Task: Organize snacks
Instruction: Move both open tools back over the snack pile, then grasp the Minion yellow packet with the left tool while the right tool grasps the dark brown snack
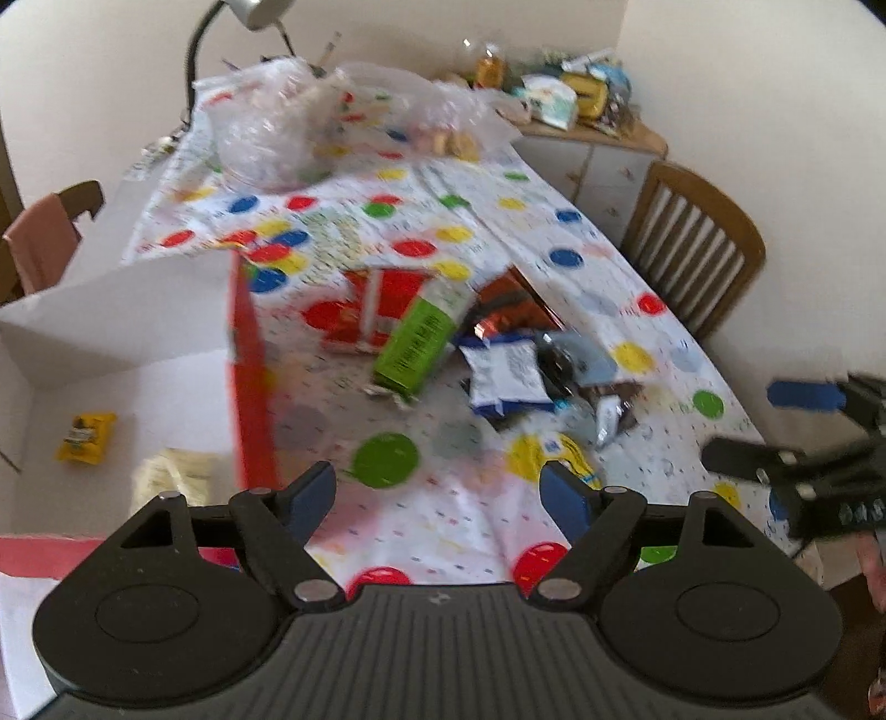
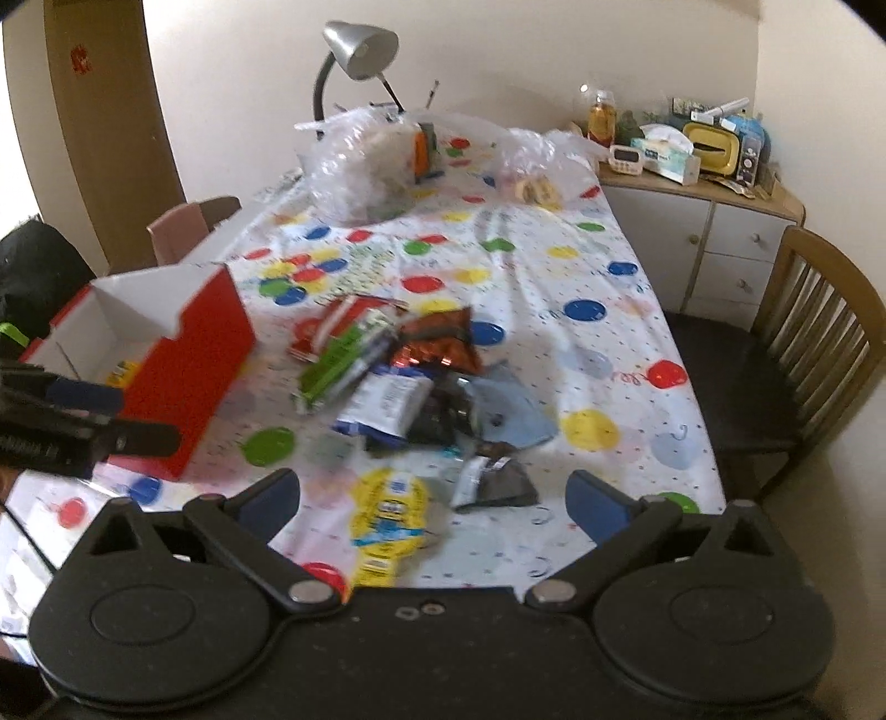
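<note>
1. Left gripper [image 1: 437, 495] is hovering low over the bench [image 1: 609, 232], fingers [image 1: 310, 493] spread apart, carrying nothing.
2. Right gripper [image 2: 434, 495] is also hovering, fingers [image 2: 598, 501] wide apart and empty, near the yellow packet [image 2: 385, 520].
3. Snack pile [image 2: 410, 376] is lying mid-bench: green box [image 1: 418, 343], red pack [image 1: 360, 310], orange-brown bag [image 2: 440, 338], white-blue packet [image 1: 506, 374], dark wrappers, all overlapping.
4. Red box [image 2: 205, 354] is sitting open just left of the pile; a small yellow snack [image 1: 86, 437] is already lying inside it.
5. Judged stage: early, most snacks still outside the box.
6. Risk: packets are overlapping, so one grab may be dragging a neighbour along or pinching two at once.
7. Risk: flat foil packets are likely slipping under the fingers; the loose tablecloth may be bunching and getting nipped.
8. Risk: both grippers are working close together, so they could be colliding near the box wall, which is standing between the left gripper and the pile.
9. Around: plastic bags [image 2: 360, 160] and lamp [image 2: 360, 44] at the far end, chair [image 2: 814, 327] on the right, cluttered cabinet [image 2: 698, 199] behind; none are blocking.
</note>
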### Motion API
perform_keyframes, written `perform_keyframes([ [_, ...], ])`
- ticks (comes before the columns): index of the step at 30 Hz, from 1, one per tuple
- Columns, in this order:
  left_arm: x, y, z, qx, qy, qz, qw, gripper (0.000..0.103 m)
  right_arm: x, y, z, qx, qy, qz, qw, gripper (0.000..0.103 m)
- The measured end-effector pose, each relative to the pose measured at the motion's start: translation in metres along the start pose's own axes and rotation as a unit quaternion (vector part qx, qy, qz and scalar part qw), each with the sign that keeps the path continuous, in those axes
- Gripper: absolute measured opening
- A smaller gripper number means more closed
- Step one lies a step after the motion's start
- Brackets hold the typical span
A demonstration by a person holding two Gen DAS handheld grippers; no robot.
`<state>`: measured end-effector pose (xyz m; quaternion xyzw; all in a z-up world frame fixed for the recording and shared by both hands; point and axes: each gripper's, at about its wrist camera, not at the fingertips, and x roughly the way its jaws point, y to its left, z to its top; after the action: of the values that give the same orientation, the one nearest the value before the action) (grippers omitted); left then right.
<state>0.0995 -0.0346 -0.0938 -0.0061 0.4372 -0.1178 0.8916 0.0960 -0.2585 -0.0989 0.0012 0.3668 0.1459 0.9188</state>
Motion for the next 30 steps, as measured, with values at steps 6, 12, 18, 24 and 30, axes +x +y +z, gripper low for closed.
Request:
perform_keyframes([
  [6,0.036,-0.035,-0.005,-0.003,0.030,0.003,0.9995,0.081,0.030,-0.030,0.002,-0.014,0.020,0.003,1.000,0.102],
  [12,0.074,-0.068,-0.009,0.002,0.060,0.014,0.9981,0.081,0.067,-0.043,0.003,-0.051,0.051,0.021,0.997,0.100],
  [18,0.111,-0.082,-0.010,-0.014,0.100,0.010,0.9948,0.081,0.098,-0.054,0.004,-0.066,0.079,0.043,0.994,0.095],
  [24,0.132,-0.088,-0.004,-0.018,0.111,0.027,0.9933,0.081,0.123,-0.057,0.008,-0.051,0.115,0.074,0.989,0.090],
  [30,0.150,-0.095,0.002,-0.011,0.143,0.034,0.9891,0.081,0.139,-0.055,0.009,-0.057,0.139,0.083,0.985,0.075],
])
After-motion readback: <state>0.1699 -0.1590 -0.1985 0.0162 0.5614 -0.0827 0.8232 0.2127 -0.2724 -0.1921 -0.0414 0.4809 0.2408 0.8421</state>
